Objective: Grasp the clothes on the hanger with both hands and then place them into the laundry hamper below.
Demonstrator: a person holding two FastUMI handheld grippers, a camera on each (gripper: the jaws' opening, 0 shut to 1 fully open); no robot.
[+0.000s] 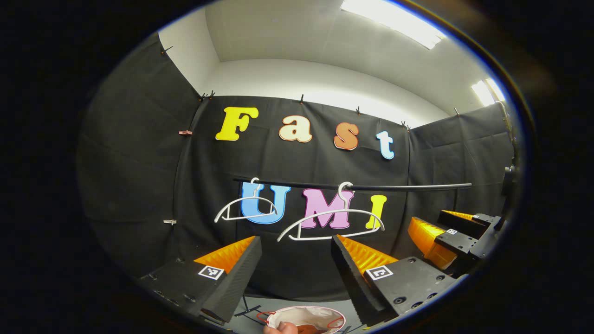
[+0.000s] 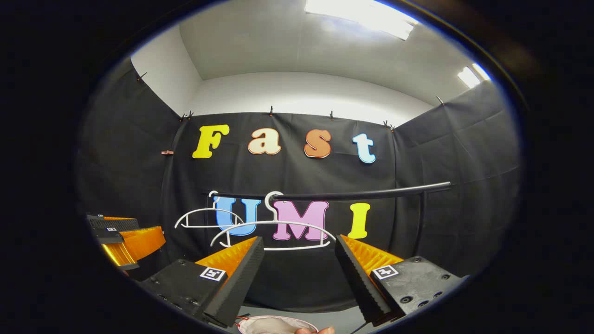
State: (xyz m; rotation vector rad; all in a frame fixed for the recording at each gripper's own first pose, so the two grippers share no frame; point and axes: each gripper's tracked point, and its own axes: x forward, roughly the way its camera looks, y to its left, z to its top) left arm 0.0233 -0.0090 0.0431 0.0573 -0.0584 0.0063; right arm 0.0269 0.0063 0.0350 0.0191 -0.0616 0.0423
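Observation:
Two white hangers hang bare on a black rail [image 1: 399,187]: a smaller one [image 1: 246,208] to the left and a larger one [image 1: 332,222] straight ahead. My left gripper [image 1: 297,239] is open below the larger hanger, holding nothing. My right gripper [image 2: 299,239] is open too, under the larger hanger [image 2: 274,232] and beside the smaller one [image 2: 204,218]. Each gripper appears off to the side in the other's view, the right gripper [image 1: 441,227] and the left gripper [image 2: 125,236]. The white laundry hamper [image 1: 306,317] with red handles stands below. An orange-pink shape [image 1: 283,328] lies at its near rim; I cannot tell what it is.
The rail [image 2: 334,195] rests on a black upright post [image 2: 421,218] at the right. Black cloth walls close in the booth on three sides. A grey floor [image 1: 250,320] surrounds the hamper [image 2: 274,324], with dark stand legs beside it.

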